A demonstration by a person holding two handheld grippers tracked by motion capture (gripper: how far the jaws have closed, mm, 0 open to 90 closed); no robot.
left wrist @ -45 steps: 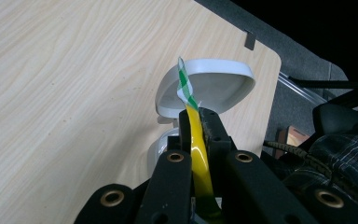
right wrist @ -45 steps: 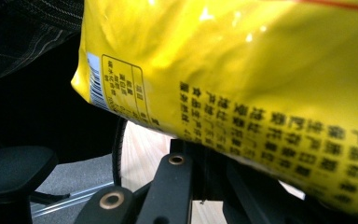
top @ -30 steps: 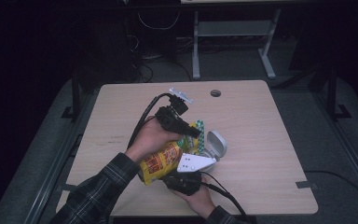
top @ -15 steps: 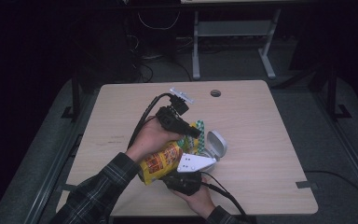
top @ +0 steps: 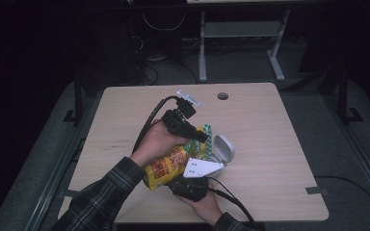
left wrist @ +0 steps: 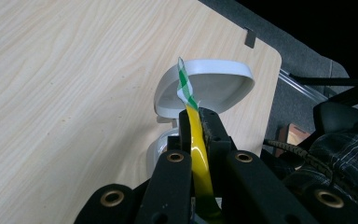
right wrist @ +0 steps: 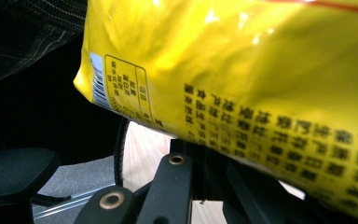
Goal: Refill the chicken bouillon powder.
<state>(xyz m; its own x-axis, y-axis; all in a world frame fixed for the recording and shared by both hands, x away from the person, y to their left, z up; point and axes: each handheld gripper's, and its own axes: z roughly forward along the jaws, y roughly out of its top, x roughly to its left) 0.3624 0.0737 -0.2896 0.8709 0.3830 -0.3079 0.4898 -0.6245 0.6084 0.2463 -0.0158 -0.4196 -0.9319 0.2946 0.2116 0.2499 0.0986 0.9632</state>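
Holding a yellow snack bag (top: 166,166) above the tabletop (top: 270,125), nearer its front edge than its back. Left gripper (top: 200,136) pinching the bag's green-checked top edge with jaws closed tight on it. Right gripper (top: 189,186) clamping the bag's lower end. Sitting just behind the bag, toward the right edge: an open white case (left wrist: 205,86).

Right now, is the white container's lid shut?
No, in the left gripper view the white container stands with its lid flipped up, behind the yellow bag.
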